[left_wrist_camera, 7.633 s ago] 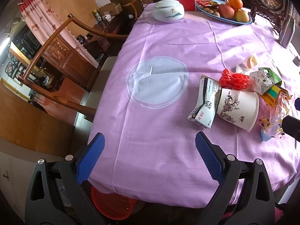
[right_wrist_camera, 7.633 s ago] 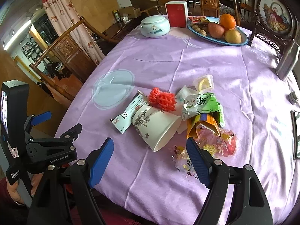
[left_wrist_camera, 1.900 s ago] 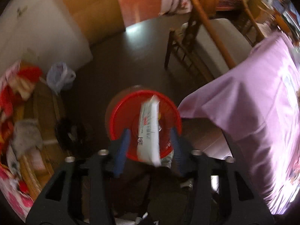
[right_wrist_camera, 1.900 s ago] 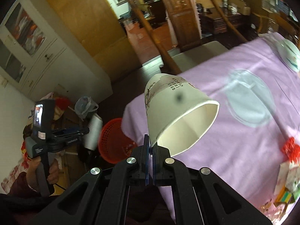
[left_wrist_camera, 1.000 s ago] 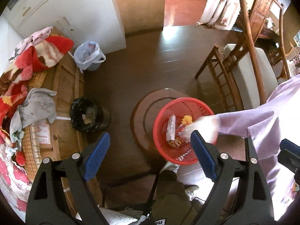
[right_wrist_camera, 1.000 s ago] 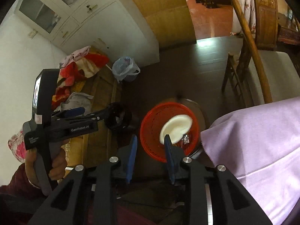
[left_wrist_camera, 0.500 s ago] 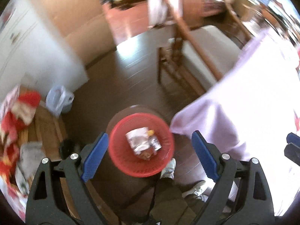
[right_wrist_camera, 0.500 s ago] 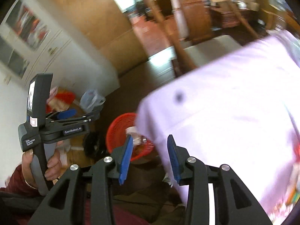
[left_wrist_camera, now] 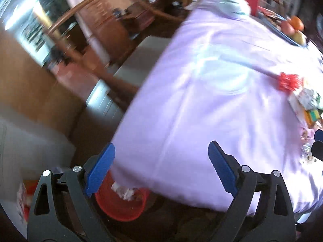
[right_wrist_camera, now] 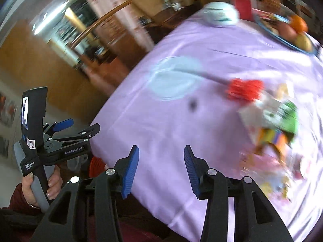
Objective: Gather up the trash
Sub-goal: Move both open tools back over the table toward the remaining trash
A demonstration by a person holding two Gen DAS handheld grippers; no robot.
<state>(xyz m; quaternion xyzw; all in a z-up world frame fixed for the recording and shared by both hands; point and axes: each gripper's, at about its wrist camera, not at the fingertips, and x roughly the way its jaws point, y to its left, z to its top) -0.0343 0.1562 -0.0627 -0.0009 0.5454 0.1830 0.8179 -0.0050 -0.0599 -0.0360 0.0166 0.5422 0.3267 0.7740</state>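
Observation:
Both views are motion-blurred. My left gripper (left_wrist_camera: 161, 161) hangs over the near edge of the purple-clothed table (left_wrist_camera: 201, 111), jaws wide, still opening and empty. Below that edge sits the red basket (left_wrist_camera: 121, 207) with crumpled trash in it. My right gripper (right_wrist_camera: 161, 169) is also over the near edge, its jaws opening with nothing between them. Trash lies at the table's right: a red foam net (right_wrist_camera: 244, 90), a green-and-white carton (right_wrist_camera: 282, 117), an orange-yellow packet (right_wrist_camera: 270, 139) and a clear flowered wrapper (right_wrist_camera: 268, 171). A hand holds the left gripper (right_wrist_camera: 80, 129) at the left.
At the table's far end stand a white lidded bowl (right_wrist_camera: 221, 14), a red box (right_wrist_camera: 241, 2) and a blue plate of fruit (right_wrist_camera: 292, 32). A wooden chair (left_wrist_camera: 141, 56) with a pale seat stands at the table's left side. Cabinets lie beyond.
The paper cup left the right gripper and dropped into the red basket. Both views swung from the floor and basket up to the table. The right jaws have spread wider.

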